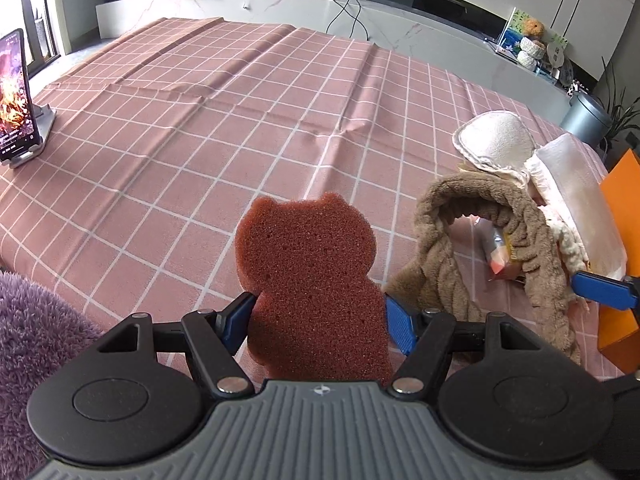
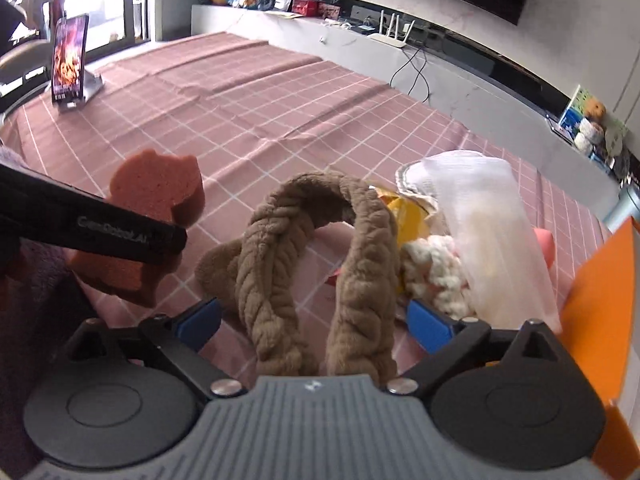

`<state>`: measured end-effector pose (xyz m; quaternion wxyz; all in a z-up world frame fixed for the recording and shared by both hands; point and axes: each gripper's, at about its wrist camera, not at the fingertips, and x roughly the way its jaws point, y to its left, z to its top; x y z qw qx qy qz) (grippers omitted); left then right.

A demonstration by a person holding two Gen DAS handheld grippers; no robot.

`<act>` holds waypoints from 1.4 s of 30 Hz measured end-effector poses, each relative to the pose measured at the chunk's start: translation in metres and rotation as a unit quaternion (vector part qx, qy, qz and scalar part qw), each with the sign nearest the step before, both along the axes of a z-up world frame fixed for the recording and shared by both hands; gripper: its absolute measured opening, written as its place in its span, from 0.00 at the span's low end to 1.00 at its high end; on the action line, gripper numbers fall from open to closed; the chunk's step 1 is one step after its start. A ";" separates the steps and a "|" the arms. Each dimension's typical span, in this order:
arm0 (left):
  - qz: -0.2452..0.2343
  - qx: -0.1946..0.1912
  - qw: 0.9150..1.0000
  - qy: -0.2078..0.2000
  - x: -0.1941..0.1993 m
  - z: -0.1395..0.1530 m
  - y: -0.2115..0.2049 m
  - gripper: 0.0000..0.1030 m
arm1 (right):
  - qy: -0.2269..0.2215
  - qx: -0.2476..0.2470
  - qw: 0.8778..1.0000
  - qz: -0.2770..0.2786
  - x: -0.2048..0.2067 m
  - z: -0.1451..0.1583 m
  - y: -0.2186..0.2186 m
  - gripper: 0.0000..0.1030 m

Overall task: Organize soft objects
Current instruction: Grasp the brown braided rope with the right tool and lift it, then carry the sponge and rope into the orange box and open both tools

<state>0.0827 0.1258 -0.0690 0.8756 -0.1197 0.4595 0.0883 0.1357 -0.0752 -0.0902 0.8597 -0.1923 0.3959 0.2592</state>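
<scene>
A brown bear-shaped sponge (image 1: 308,264) stands upright between the blue pads of my left gripper (image 1: 318,316), which is shut on its lower body. In the right wrist view the same sponge (image 2: 156,184) hangs at the left, crossed by the left gripper's black finger (image 2: 120,232). A tan braided plush loop (image 2: 352,280) lies on the checked cloth, and its two strands run between the fingers of my right gripper (image 2: 316,322). That gripper is open wide, with both pads clear of the plush. The plush (image 1: 440,248) also shows to the right of the sponge.
Beyond the plush lie a white cloth pad (image 1: 496,140), a translucent white bag (image 2: 492,240), cream fluffy yarn (image 2: 432,276) and a yellow packet (image 2: 408,208). An orange box (image 2: 600,300) stands at the right edge. Purple fluffy fabric (image 1: 32,344) lies near left. A phone on a stand (image 1: 14,96) is far left.
</scene>
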 end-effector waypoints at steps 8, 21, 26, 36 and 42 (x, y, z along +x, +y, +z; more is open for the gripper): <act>-0.014 -0.001 1.000 0.004 0.009 -0.006 -0.005 0.77 | 0.057 0.038 0.998 -0.005 0.013 -0.013 -0.004 0.48; -0.013 0.009 0.999 -0.038 -0.009 0.031 -0.012 0.77 | 0.016 0.110 0.994 -0.018 -0.015 0.044 -0.037 0.19; -0.027 0.006 0.997 -0.067 -0.016 0.056 -0.025 0.77 | -0.014 0.144 0.989 -0.033 -0.029 0.076 -0.062 0.19; -0.096 -0.003 0.988 -0.123 -0.006 0.100 -0.075 0.77 | -0.079 0.186 0.974 -0.106 -0.037 0.134 -0.132 0.19; -0.178 -0.020 0.971 -0.157 0.023 0.128 -0.131 0.77 | -0.101 0.192 0.960 -0.175 -0.025 0.159 -0.197 0.19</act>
